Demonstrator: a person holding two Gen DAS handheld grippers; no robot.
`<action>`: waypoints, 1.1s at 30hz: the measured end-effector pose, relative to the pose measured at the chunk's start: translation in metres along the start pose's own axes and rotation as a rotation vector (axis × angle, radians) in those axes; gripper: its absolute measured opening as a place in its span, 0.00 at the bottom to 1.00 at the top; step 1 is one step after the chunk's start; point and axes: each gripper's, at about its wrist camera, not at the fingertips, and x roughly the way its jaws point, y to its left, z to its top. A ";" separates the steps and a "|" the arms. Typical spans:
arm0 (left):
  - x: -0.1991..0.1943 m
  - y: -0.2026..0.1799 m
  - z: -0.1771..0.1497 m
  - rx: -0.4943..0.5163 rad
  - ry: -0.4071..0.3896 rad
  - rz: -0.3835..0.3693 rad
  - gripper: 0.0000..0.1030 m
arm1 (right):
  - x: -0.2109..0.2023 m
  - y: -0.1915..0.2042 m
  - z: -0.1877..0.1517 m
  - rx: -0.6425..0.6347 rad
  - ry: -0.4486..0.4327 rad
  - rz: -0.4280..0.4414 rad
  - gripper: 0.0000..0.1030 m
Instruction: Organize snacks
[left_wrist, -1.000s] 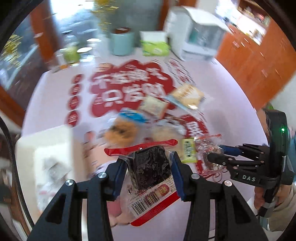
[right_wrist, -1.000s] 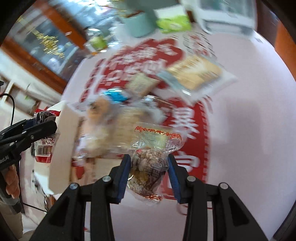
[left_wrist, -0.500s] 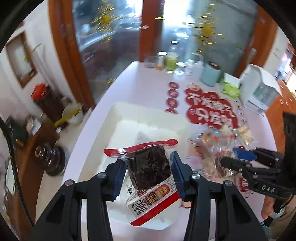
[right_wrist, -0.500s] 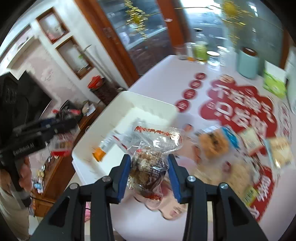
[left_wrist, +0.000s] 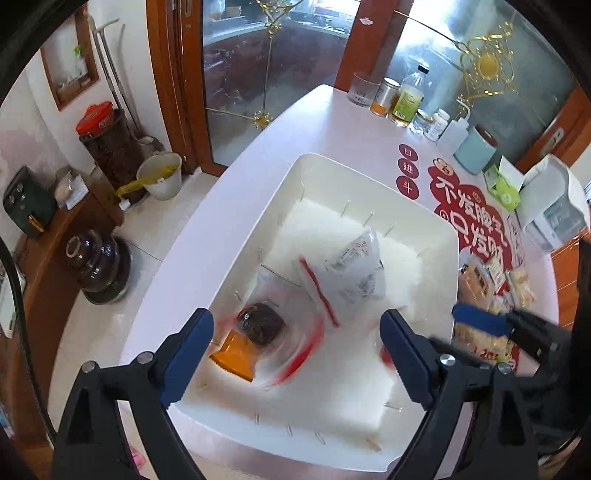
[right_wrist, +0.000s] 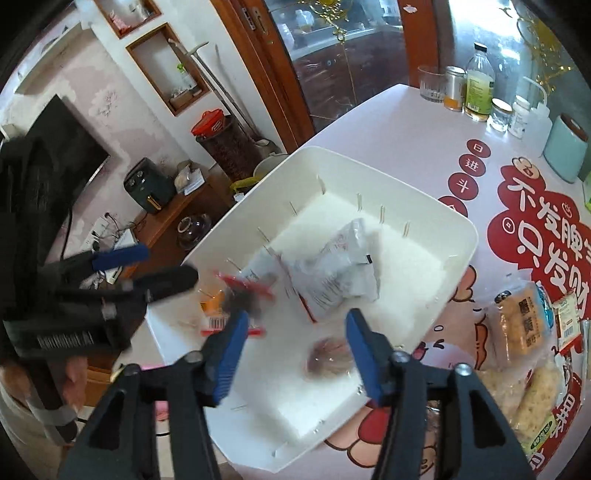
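Note:
My left gripper (left_wrist: 295, 350) hangs over the white bin (left_wrist: 369, 177), its jaws opening wide. The dark snack packet (left_wrist: 260, 326) with red edges is blurred below them, loose in the bin and apart from both pads. My right gripper (right_wrist: 297, 347) is over the same bin (right_wrist: 388, 177), also opening. The brown nut packet (right_wrist: 328, 358) lies blurred on the bin floor under it, free of the pads. A white packet (right_wrist: 332, 273) and an orange one (left_wrist: 232, 354) lie in the bin too.
Several loose snack packets (right_wrist: 517, 325) lie on the red-printed tablecloth right of the bin. Bottles, a glass (right_wrist: 432, 88) and a teal canister (right_wrist: 565, 151) stand at the table's far end. The table edge runs just left of the bin, with floor and furniture below.
Both grippers swung left from the snack pile to above the white bin. Both sets of jaws came apart and let go of their packets, which have dropped into the bin.

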 end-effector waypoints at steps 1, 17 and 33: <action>0.001 0.003 0.002 -0.006 -0.002 -0.006 0.88 | 0.002 0.002 -0.001 -0.001 0.005 -0.003 0.57; 0.001 -0.048 0.007 0.151 -0.070 -0.036 0.88 | -0.029 -0.023 -0.038 0.125 -0.045 -0.075 0.57; -0.010 -0.173 -0.043 0.383 -0.049 -0.061 0.88 | -0.102 -0.079 -0.107 0.239 -0.114 -0.156 0.57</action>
